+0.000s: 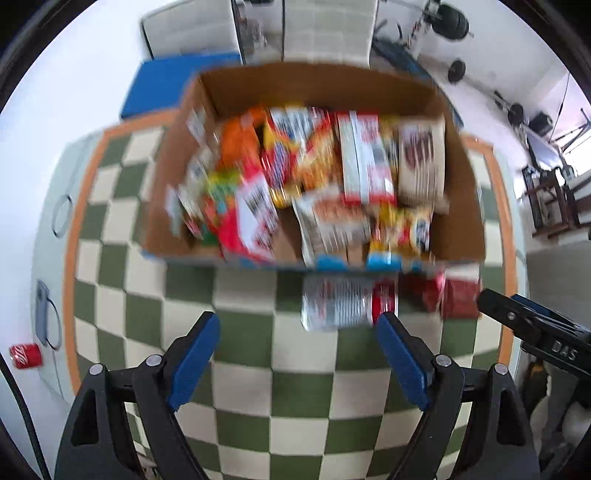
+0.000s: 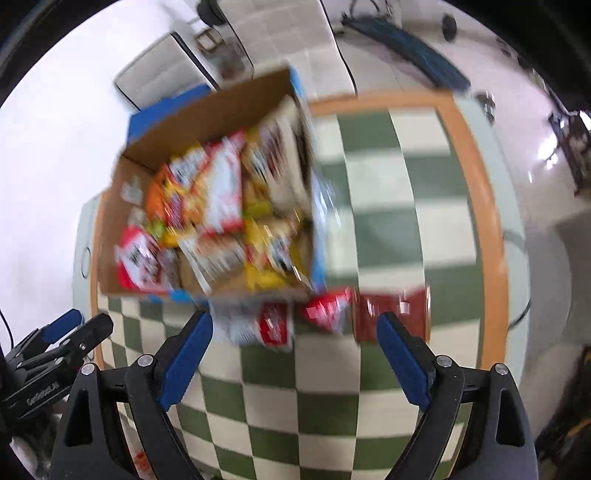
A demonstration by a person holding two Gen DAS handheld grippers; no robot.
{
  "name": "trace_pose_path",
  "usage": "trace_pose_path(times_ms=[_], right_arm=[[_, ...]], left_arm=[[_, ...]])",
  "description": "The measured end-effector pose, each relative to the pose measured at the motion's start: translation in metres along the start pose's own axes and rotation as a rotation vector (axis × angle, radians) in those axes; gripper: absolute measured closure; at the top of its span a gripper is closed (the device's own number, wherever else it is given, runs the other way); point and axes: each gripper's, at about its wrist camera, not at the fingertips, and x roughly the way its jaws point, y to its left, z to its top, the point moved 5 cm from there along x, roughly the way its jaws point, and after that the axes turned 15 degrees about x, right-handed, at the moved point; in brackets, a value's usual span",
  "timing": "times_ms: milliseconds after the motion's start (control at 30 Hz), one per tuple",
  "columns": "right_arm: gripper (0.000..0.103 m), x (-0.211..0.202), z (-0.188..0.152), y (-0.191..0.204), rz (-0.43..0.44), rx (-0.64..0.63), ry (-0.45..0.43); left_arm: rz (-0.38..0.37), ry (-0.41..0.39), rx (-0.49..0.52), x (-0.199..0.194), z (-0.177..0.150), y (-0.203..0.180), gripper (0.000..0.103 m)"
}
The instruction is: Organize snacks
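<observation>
Both grippers, left (image 1: 297, 334) and right (image 2: 295, 334), hung with jaws apart and empty; loose packets (image 2: 332, 312) ahead could be knocked off the bench.

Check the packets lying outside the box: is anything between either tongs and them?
Nothing visible. The silver-and-red packet and dark red packet lie on bare checkered cloth beside the cardboard box, ahead of the open left tongs and right tongs.

Tabletop (image 1: 295, 406) covered in green-and-cream checks with an orange border. Red can (image 1: 25, 355) lies on the white floor. Barbell weights (image 1: 452, 22) stand at upper right.
</observation>
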Motion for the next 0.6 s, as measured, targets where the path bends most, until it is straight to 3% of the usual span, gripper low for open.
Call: trace_pose_path(times_ms=[200, 467, 500, 567, 600], right_arm=[[0.01, 0.058, -0.013, -0.033, -0.014, 0.063, 0.049], [0.013, 0.105, -0.005, -0.037, 0.0, 0.101, 0.072], [0.017, 0.109, -0.004, -0.036, -0.011, 0.097, 0.073], [0.034, 0.119, -0.003, -0.034, -0.029, 0.091, 0.088], [0.048, 0.123, -0.004, -0.034, -0.032, 0.093, 0.095]], left_arm=[[0.024, 0.091, 0.012, 0.052, -0.014, -0.014, 0.016], [0.06, 0.148, 0.06, 0.093, -0.015, -0.023, 0.016], [0.058, 0.154, 0.058, 0.096, -0.015, -0.023, 0.016], [0.059, 0.168, 0.051, 0.1, -0.019, -0.021, 0.016], [0.06, 0.173, 0.048, 0.102, -0.02, -0.02, 0.016]])
